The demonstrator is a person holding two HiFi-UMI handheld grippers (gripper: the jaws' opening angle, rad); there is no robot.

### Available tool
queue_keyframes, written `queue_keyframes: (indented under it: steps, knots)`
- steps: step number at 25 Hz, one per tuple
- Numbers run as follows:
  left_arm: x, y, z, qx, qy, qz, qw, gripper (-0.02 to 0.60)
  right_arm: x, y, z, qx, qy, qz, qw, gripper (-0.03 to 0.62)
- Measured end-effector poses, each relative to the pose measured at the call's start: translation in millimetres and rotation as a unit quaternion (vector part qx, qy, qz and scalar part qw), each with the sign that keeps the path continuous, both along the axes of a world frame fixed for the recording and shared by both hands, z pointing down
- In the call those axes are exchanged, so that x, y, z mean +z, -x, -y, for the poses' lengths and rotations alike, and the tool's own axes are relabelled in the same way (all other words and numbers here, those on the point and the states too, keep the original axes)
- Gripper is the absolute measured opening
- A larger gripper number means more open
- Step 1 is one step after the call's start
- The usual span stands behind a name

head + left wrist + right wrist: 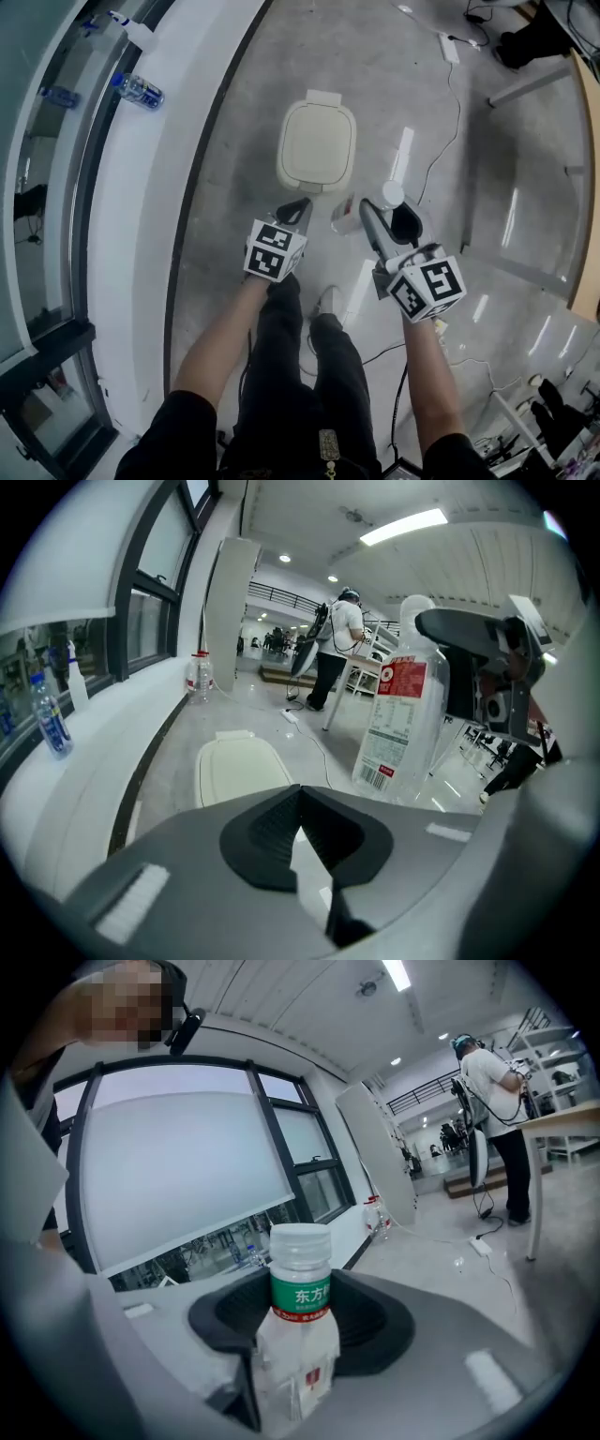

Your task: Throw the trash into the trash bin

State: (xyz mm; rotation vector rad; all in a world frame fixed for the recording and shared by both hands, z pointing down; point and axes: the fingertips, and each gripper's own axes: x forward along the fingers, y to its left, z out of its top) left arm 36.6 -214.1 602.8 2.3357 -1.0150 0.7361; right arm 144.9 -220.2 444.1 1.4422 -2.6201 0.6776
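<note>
Two tools in frame, one per hand, both held out over the floor [234,112] ahead of the person's legs.

Left tool [298,212]: jaw tips together, nothing between them, only floor showing behind.

Right tool [389,214]: jaws spread wide and clamped on one bottle [300,1335]. It is clear plastic with a white cap, a green neck band and a red-and-white label. The bottle sits upright, cap up, with its body crumpled below the band. That is the only trash item visible.

One trash bin [316,143] stands on the floor just beyond both tools. It has a cream lid, and the lid is down. In the head view the bottle is to the bin's lower right, near it but not over it, and not touching.

Left of the bin is the white window sill [141,187], carrying two items: one water bottle [139,90] with a blue cap and one spray bottle [127,28]. They sit apart from each other.

Further out, one power strip [450,47] lies on the floor with a cable running from it.

Far end of the room: a few bottles [199,677] stand on the floor by the wall, count unclear. One person [339,639] in a white top stands there, back turned.
</note>
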Motion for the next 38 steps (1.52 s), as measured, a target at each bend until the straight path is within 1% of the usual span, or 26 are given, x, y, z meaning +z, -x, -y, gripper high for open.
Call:
queue_keyframes:
  steps: [4,8,12,15,18,23,27,29,33,35,38]
  knots:
    - [58,0,14,0.006,0.030,0.011,0.9995,0.003,38,5,14,0.022,0.000,-0.002,1.000,0.198]
    - [101,1,25,0.008,0.045,0.017,0.9988,0.003,65,8,27,0.048,-0.003,-0.001,0.999,0.198]
    - [135,-1,36,0.016,0.061,0.023,0.9977,0.003,83,5,43,0.071,-0.002,0.009,0.997,0.198]
    - [150,-3,37,0.023,0.076,0.027,0.9965,0.003,92,-1,52,0.084,0.004,0.017,0.996,0.198]
    - [160,-2,35,0.023,0.091,0.032,0.9951,0.003,99,-5,55,0.090,0.008,0.019,0.996,0.198]
    - [166,-4,36,0.029,0.100,0.040,0.9938,0.003,104,-12,57,0.101,0.009,0.019,0.995,0.198]
    - [169,-3,35,0.025,0.109,0.042,0.9928,0.002,101,-16,54,0.108,0.008,0.020,0.994,0.198]
    - [170,-3,34,0.022,0.109,0.043,0.9928,0.002,98,-18,52,0.109,0.007,0.020,0.994,0.198]
    - [167,-2,36,0.006,0.112,0.028,0.9933,0.002,92,-19,50,0.110,0.004,0.021,0.994,0.198]
    - [164,-1,39,-0.001,0.115,0.028,0.9930,0.003,90,-19,51,0.110,0.004,0.020,0.994,0.198]
    - [150,0,48,-0.005,0.105,0.027,0.9941,0.003,88,-19,55,0.111,0.005,0.019,0.994,0.198]
